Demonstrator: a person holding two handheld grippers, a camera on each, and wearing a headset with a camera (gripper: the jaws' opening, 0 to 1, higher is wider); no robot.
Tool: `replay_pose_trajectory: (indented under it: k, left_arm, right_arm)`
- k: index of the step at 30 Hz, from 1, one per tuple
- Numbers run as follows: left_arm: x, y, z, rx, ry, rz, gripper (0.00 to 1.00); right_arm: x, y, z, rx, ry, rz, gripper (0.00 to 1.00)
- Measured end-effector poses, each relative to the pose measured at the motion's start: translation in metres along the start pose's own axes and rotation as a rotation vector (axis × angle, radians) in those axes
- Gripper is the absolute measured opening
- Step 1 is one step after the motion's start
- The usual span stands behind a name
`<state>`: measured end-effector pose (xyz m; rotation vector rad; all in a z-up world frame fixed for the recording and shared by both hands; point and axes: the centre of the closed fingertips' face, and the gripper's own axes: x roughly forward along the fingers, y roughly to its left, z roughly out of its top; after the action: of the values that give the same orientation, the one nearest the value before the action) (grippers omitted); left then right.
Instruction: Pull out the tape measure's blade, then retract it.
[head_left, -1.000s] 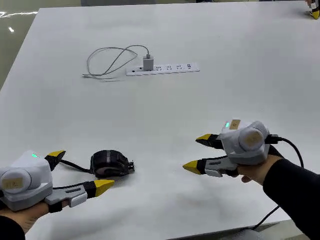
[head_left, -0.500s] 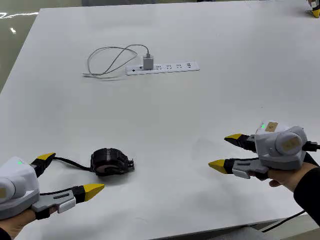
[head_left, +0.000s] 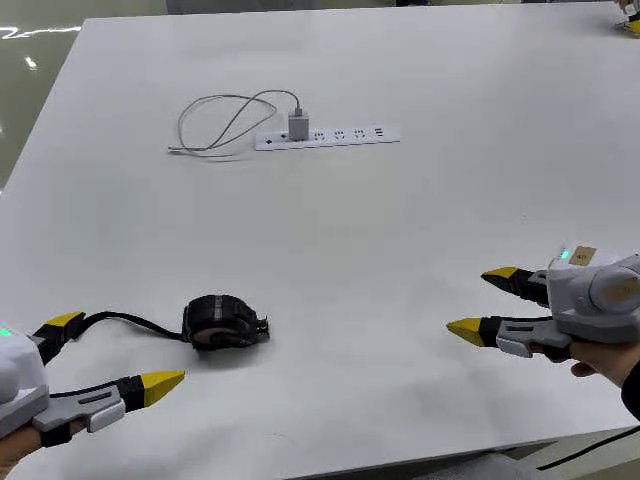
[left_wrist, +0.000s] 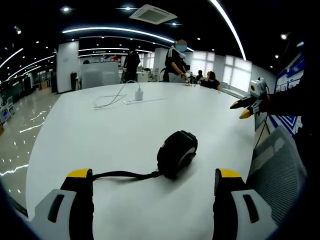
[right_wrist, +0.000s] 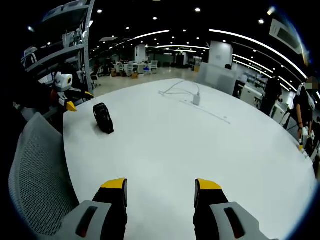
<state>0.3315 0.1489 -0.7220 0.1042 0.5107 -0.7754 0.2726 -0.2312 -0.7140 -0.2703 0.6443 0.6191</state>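
Both tongs hang released and empty: my left tongs (head_left: 115, 352) sit just short of the tape measure (head_left: 222, 322), which lies on the bench (head_left: 400, 220) with its black strap (head_left: 130, 322) trailing to one left jaw, and my right tongs (head_left: 482, 300) are well apart. Closing now, I judge I'd pinch only the strap, and the tape measure could skid across the smooth bench when tugged. Count: two tongs, one tape measure, one power strip (head_left: 330, 135), one charger (head_left: 298, 125), one white cable (head_left: 215, 125).
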Motion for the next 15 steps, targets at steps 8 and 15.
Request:
replay_pose_trajectory:
  k: [8,15]
  left_arm:
    - [-0.006,-0.001,-0.004,0.024,0.011,-0.018,0.99]
    - [-0.011,0.006,-0.004,0.031,0.006,-0.012,0.99]
  right_arm:
    - [-0.011,-0.005,-0.011,0.028,-0.014,0.005,0.55]
    - [-0.019,-0.011,-0.026,0.037,0.001,-0.011,0.64]
